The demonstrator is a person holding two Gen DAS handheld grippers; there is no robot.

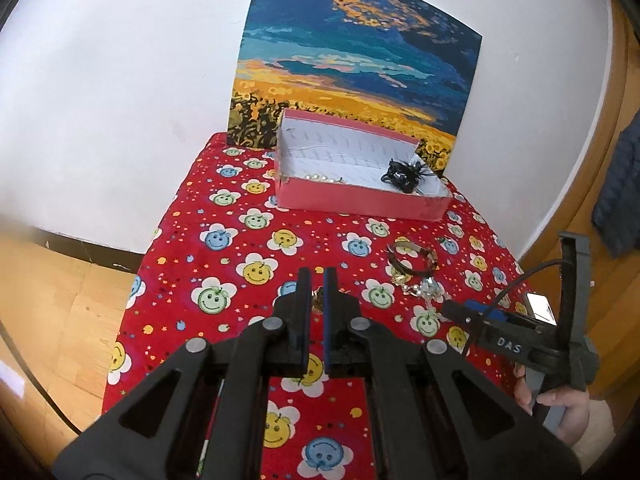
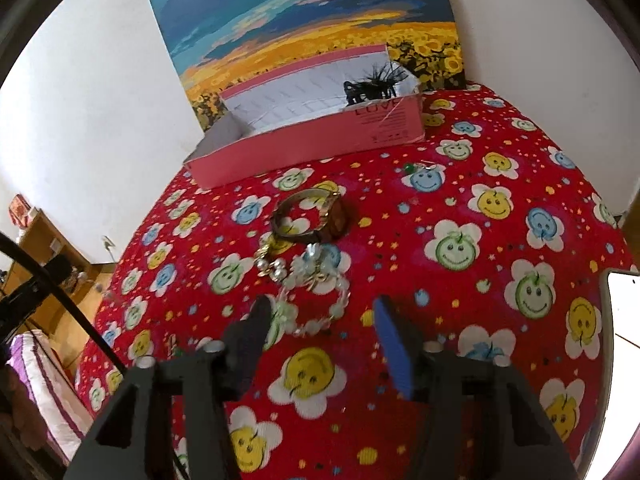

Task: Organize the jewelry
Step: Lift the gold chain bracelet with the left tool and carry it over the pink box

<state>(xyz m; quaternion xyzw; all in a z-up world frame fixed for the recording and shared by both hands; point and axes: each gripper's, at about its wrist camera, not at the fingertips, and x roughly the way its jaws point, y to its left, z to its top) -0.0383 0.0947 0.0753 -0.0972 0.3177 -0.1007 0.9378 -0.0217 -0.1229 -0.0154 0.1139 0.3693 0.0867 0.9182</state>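
A pink box (image 1: pixel 352 196) (image 2: pixel 304 144) stands at the back of the red table. It holds a pearl string (image 1: pixel 322 178) and a black hair clip (image 1: pixel 404 174) (image 2: pixel 372 86). A brown watch (image 2: pixel 312 216) (image 1: pixel 412 258), a gold-and-pearl piece (image 2: pixel 272 264) and a pale green bead bracelet (image 2: pixel 316 304) lie in a pile mid-table. My right gripper (image 2: pixel 320 312) is open, its fingertips on either side of the bracelet. My left gripper (image 1: pixel 318 280) is nearly shut; a small gold item (image 1: pixel 318 300) shows in the gap, held or not I cannot tell.
A red smiley-flower cloth (image 1: pixel 240 248) (image 2: pixel 480 240) covers the table. A sunflower painting (image 1: pixel 352 60) (image 2: pixel 312 20) leans on the wall behind the box. A small green-stone item (image 2: pixel 416 167) lies near the box. A phone (image 2: pixel 620 344) lies at the right edge.
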